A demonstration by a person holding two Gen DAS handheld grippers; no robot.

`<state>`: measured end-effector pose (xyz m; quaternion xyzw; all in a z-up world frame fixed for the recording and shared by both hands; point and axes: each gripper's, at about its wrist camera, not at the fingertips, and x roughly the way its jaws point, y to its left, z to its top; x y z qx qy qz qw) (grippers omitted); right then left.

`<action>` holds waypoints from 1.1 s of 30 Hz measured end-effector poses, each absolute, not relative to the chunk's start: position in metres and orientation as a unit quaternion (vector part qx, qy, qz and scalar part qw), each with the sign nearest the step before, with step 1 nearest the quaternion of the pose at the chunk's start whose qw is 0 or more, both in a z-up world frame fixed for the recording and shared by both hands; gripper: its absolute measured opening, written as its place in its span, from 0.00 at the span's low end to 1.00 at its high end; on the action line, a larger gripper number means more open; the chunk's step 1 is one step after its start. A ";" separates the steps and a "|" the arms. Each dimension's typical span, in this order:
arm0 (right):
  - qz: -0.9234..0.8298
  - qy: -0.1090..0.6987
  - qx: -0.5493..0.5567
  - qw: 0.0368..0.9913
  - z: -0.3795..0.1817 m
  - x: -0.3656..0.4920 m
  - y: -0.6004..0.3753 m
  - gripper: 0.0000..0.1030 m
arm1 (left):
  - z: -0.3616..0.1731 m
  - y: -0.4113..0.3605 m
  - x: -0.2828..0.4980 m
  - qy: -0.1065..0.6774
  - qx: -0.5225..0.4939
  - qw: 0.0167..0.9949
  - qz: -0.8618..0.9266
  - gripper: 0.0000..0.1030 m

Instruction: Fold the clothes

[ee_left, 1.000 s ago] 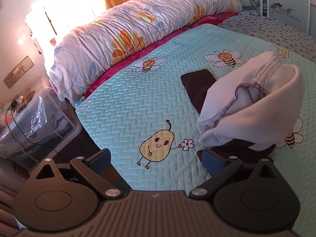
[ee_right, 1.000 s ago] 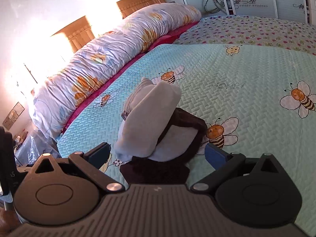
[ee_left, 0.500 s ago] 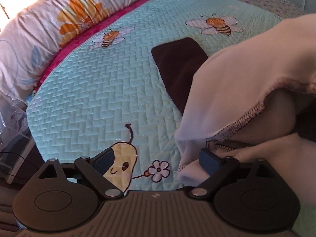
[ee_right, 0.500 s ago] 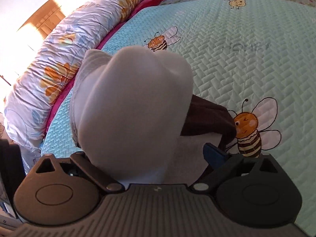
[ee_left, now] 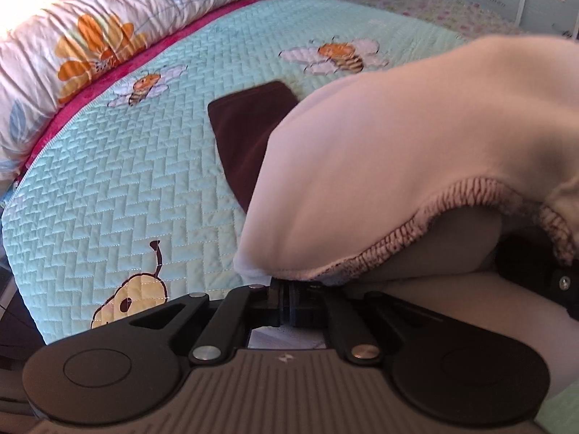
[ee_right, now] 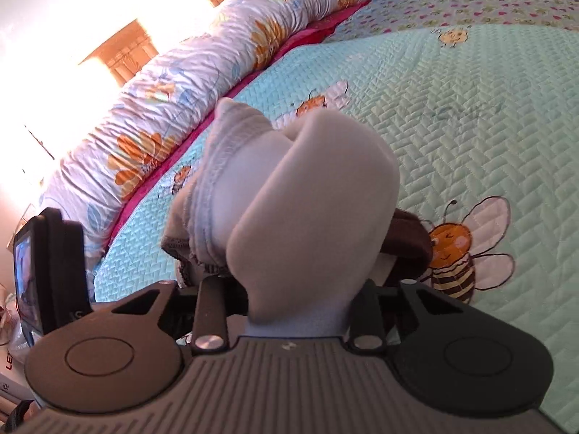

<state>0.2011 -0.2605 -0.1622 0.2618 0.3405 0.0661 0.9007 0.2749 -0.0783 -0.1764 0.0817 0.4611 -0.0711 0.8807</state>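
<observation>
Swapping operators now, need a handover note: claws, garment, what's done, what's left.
Left claw: shut on the lower edge of the cream fleece garment, beside its stitched hem.
Right claw: looks shut on the same garment; fabric hides the fingertips.
Garment: bunched and raised over the bee-print quilt; its dark brown side lies flat on the quilt behind the raised part, and a brown edge shows at the right claw.
Done: both edges gripped, garment partly doubled over.
Left: likely carry the held edge across, lay it flat, release, smooth. No finished fold visible.
</observation>
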 end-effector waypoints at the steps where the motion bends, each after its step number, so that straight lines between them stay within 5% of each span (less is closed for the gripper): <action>1: 0.067 0.333 0.265 0.903 -0.158 0.196 -0.264 0.16 | -0.168 -0.080 0.269 0.455 0.079 0.883 -0.081 0.00; 17: 0.010 0.156 0.247 0.956 0.003 0.014 -0.377 0.10 | 0.019 -0.152 0.128 0.291 0.075 0.922 -0.245 0.00; 20: -0.038 0.124 0.227 0.965 0.018 -0.041 -0.403 0.13 | 0.031 -0.158 0.105 0.278 0.080 0.923 -0.256 0.07; 21: -0.060 0.121 0.220 0.966 0.017 -0.060 -0.412 0.23 | 0.026 -0.161 0.100 0.280 0.087 0.922 -0.253 0.18; 22: -0.071 0.143 0.219 0.962 0.006 -0.072 -0.421 0.53 | 0.017 -0.165 0.095 0.287 0.095 0.919 -0.253 0.27; 23: -0.082 0.166 0.219 0.958 -0.005 -0.083 -0.430 0.69 | 0.004 -0.169 0.090 0.298 0.102 0.914 -0.256 0.43; 24: -0.101 0.198 0.232 0.947 -0.025 -0.096 -0.439 0.84 | -0.011 -0.173 0.084 0.309 0.110 0.908 -0.259 0.47; 27: -0.173 0.293 0.301 0.891 -0.094 -0.140 -0.465 0.84 | -0.062 -0.194 0.062 0.354 0.141 0.883 -0.275 0.47; 33: -0.229 0.291 0.447 0.814 -0.187 -0.242 -0.484 0.83 | -0.131 -0.256 0.015 0.418 0.180 0.821 -0.344 0.47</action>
